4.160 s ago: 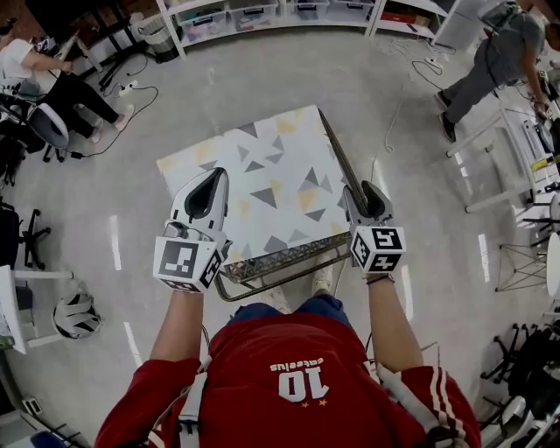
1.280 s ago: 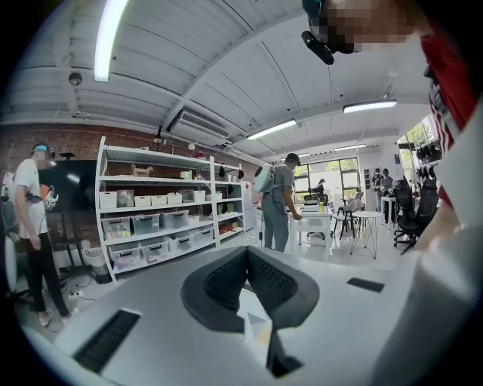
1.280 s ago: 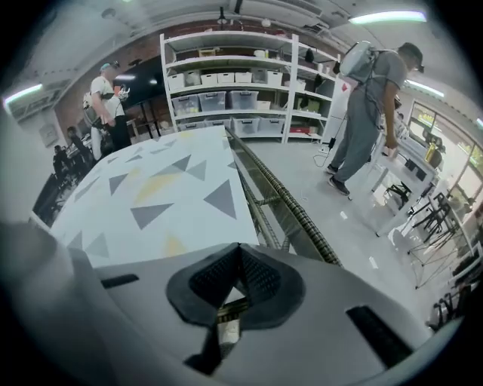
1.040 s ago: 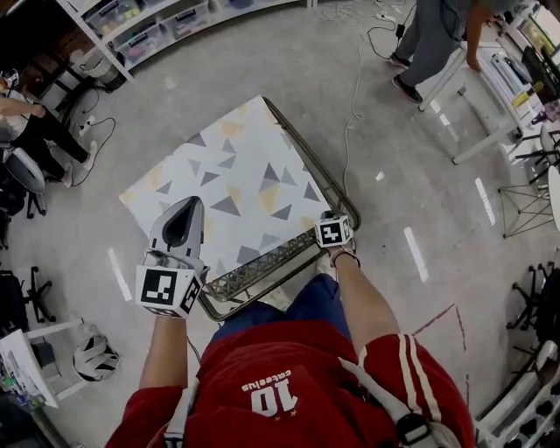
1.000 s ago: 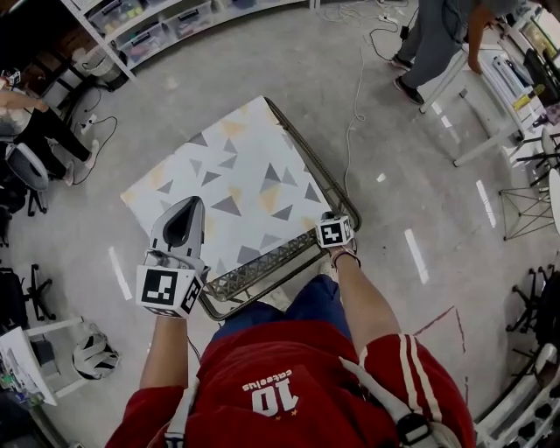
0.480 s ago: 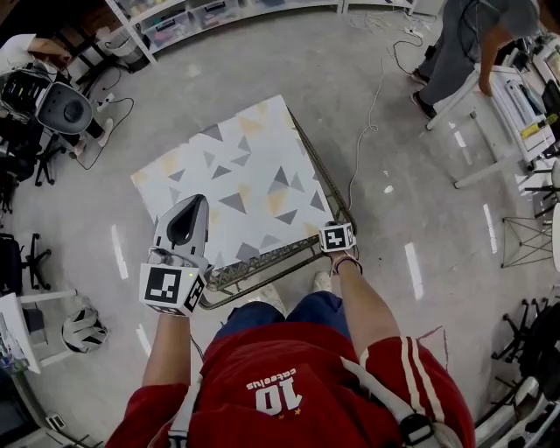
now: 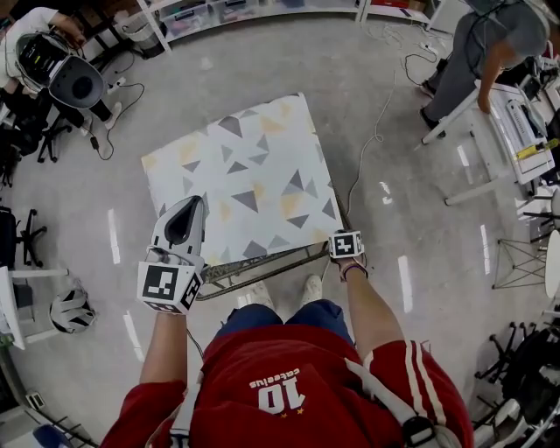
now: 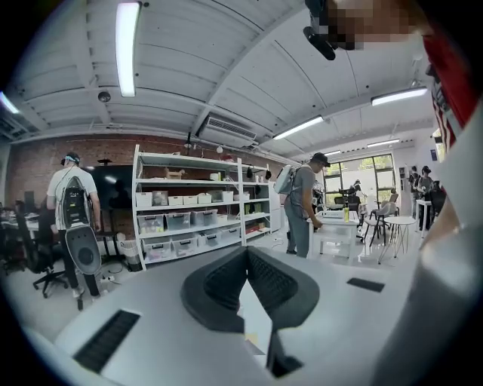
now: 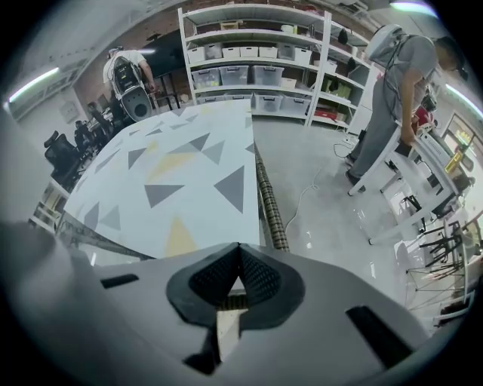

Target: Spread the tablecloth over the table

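The white tablecloth (image 7: 245, 166) with grey and yellow triangles lies flat on a metal-framed table (image 7: 262, 265). My right gripper (image 7: 344, 238) points steeply down at the near right corner. In the right gripper view its jaws (image 9: 238, 247) are shut, and the cloth's (image 9: 173, 166) brown checked edge strip (image 9: 270, 203) runs into them. My left gripper (image 7: 194, 203) hovers above the near left corner, pointing almost level. Its jaws (image 8: 246, 249) are shut with nothing between them.
A person (image 7: 499, 44) bends over a white table (image 7: 490, 131) at the far right. A cable (image 7: 372, 149) trails over the floor beside the table. Shelves with bins (image 7: 262, 9) line the back. A seated person (image 7: 35, 35), chairs and a helmet (image 7: 70, 311) are at the left.
The table's bare right rim showed a second ago; the cloth now reaches that edge. The right gripper stays at the near right corner. The left gripper has shifted slightly, still raised.
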The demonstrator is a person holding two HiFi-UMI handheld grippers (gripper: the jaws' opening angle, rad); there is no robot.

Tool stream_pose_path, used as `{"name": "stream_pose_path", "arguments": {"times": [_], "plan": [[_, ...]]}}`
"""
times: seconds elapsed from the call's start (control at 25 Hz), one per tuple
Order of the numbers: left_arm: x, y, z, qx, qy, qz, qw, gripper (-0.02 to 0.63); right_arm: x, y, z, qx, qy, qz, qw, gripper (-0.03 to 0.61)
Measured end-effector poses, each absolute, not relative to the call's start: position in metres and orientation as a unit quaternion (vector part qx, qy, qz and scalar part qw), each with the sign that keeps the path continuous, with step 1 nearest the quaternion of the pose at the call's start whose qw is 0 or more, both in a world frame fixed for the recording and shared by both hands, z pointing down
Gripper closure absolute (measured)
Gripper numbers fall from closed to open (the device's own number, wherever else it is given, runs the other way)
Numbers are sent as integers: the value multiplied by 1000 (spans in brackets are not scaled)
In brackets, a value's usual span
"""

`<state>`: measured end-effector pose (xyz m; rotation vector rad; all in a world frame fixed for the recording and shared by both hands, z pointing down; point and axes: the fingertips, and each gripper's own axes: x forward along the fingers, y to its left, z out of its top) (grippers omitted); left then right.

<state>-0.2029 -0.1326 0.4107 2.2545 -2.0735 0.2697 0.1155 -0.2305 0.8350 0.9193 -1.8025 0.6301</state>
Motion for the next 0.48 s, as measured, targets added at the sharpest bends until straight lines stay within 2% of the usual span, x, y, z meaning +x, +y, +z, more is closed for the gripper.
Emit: {"name": "stream_pose_path", "arguments": {"times": [0.48], "plan": [[-223,-116,413,715,-691,93,39,606,119,-227,829,357,-744,240,512,565]]}}
